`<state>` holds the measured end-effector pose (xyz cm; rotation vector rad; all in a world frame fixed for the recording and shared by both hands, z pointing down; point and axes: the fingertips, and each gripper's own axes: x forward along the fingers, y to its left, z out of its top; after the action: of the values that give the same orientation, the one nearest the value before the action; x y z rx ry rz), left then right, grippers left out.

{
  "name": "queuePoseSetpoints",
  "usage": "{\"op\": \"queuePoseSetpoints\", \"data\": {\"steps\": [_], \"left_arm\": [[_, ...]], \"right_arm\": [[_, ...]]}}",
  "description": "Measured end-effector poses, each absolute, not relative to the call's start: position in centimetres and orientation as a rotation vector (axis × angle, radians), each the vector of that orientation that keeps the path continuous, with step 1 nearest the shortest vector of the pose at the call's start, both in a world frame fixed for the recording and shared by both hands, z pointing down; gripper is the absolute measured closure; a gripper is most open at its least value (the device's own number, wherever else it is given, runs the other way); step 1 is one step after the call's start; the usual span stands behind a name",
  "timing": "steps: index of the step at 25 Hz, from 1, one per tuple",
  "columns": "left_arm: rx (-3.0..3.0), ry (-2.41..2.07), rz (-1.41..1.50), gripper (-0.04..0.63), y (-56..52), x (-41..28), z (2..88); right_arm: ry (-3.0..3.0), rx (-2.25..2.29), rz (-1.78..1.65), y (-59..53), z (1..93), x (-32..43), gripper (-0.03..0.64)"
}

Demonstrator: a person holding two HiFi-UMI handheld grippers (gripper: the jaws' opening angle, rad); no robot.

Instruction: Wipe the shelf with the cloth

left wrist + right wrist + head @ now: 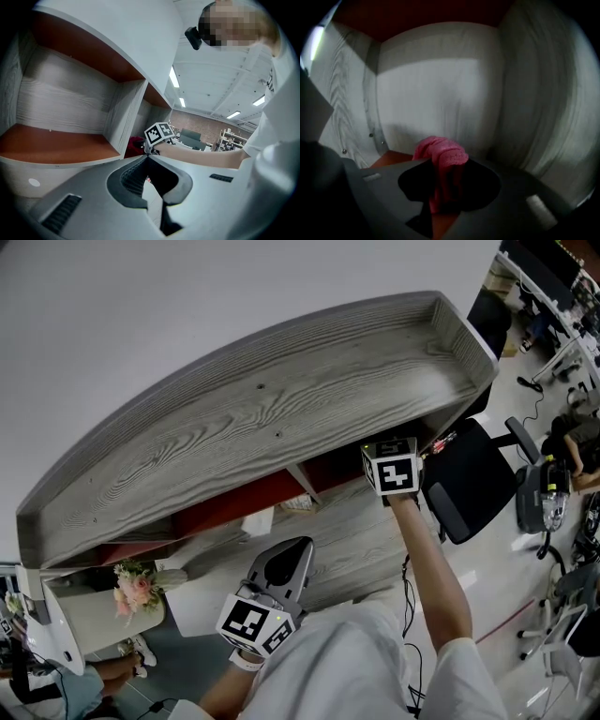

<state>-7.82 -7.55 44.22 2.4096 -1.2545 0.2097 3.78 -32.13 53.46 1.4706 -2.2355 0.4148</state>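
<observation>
Nearest, our left gripper (149, 158) is clenched empty, outside the shelf (262, 418). Our right gripper (440, 164) grasps the cloth (443, 154), pink, nubbly, bunched upright between its jaws, inside a dim compartment; its lower end is lost in shadow. Beyond it, bare room runs to the pale back wall (440, 93), side walls flanking

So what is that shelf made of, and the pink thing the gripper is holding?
The shelf looks like wood or wood-look laminate, I can't tell which: grey, matte, with grain lines and knots on top, smooth orange-brown panels inside. The cloth clamped in the right gripper looks like soft woven or terry fabric: pink, nubbly, bunched in folds.
</observation>
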Motion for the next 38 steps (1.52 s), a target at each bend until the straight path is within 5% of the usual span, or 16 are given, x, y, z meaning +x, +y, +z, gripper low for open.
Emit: {"op": "queuePoseSetpoints", "data": {"steps": [14,25,38], "left_arm": [[2.421,-1.251,0.214,0.589,-7.6,-7.2,43.9],[2.418,-1.26,0.201,0.589,-7.2,-7.0,43.7],[2.425,-1.27,0.197,0.589,-6.0,-7.1,43.4]], "right_arm": [[-2.099,2.055,0.859,-33.0,52.0,9.3,0.489],[-2.294,2.144,0.46,-33.4,45.5,9.0,0.489],[-2.454,1.835,0.409,-32.3,46.3,3.7,0.491]]}}
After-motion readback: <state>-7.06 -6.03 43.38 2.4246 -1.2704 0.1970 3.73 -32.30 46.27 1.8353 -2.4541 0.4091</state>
